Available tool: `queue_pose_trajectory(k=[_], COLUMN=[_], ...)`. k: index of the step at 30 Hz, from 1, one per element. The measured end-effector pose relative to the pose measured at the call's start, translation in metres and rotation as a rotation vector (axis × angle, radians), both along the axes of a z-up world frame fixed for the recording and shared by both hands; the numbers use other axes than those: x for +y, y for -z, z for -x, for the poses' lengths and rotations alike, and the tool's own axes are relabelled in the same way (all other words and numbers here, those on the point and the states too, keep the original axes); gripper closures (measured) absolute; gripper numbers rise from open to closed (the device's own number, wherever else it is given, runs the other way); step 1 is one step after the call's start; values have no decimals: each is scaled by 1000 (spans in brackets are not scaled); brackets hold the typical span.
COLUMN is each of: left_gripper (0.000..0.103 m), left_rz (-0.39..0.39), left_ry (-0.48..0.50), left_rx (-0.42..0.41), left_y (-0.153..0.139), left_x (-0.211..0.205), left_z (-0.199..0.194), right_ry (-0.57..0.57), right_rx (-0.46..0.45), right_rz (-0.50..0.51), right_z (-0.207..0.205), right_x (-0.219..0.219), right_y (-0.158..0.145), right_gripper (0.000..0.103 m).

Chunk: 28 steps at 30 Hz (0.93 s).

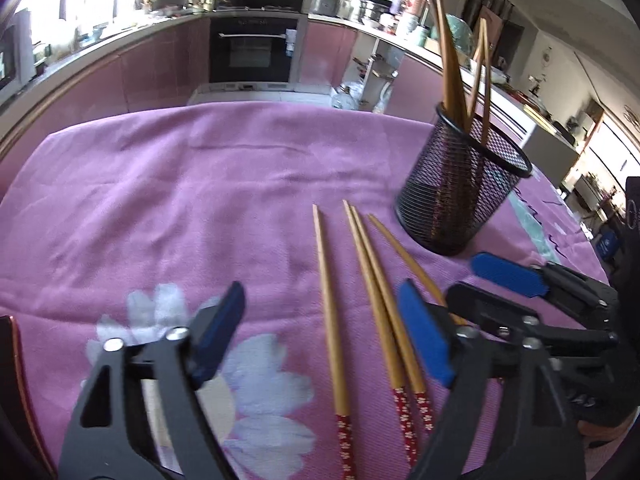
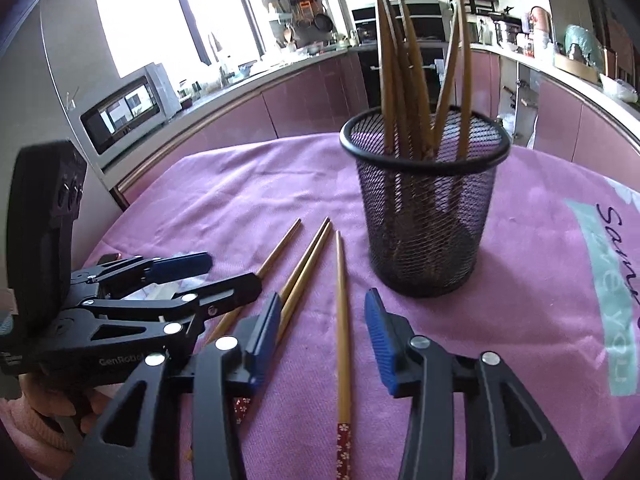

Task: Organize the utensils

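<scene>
Several wooden chopsticks with red flowered ends lie side by side on the pink cloth (image 1: pixel 160 200), one at the left (image 1: pixel 330 320) and a touching pair (image 1: pixel 380 308). They also show in the right wrist view (image 2: pixel 343 320). A black mesh cup (image 1: pixel 460 192) (image 2: pixel 424 216) stands upright behind them and holds several more chopsticks (image 2: pixel 404 80). My left gripper (image 1: pixel 320 340) is open and empty, low over the loose chopsticks. My right gripper (image 2: pixel 320 328) is open and empty, its fingers either side of one chopstick; it shows at the right of the left wrist view (image 1: pixel 456 276).
The table carries a pink cloth with white flower print (image 1: pixel 256 380) and a teal printed band (image 2: pixel 604 300). Kitchen counters, an oven (image 1: pixel 252 44) and a microwave (image 2: pixel 128 112) stand beyond the table's far edge.
</scene>
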<state>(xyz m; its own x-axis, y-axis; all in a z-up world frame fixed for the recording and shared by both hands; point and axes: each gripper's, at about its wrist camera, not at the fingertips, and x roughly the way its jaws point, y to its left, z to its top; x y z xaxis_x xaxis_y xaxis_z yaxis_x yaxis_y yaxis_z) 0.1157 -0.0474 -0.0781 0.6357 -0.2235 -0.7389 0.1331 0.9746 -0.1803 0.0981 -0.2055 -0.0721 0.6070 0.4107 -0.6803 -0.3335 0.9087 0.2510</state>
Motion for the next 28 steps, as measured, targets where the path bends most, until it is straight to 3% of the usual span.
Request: queue_pose_trajectory(k=[1,4,9,14,20,24,28], left_gripper=[13,6,6,6,6,6,6], left_rz=[-3,-20,-61,-111,-84,-62,-71], left_ry=[-8,-24,-32,-32,-52,-77,-128], left_rx=[-7,-28,-44,-117,-56,0,21], left_y=[0,-2,-1,-10,-3,4,9], left_x=[2,5,4,-1,4,14,27], left_z=[1,5,9,20,13,4,-7], right_ry=[6,14,31,50,63,99,147], right_rx=[-5,-12,-17,-23,-28,-34,-26], right_rz=[-5,-16,-27,-44,-31,-1,-2], right_z=[1,4,8,8,10,10,4], right_x=[-3,-10,-17,-24,-28,-38,-54], right_y=[-1,-2,-2,-3,-4,-3,-6], right_gripper=[49,42,35,30,24,14,13])
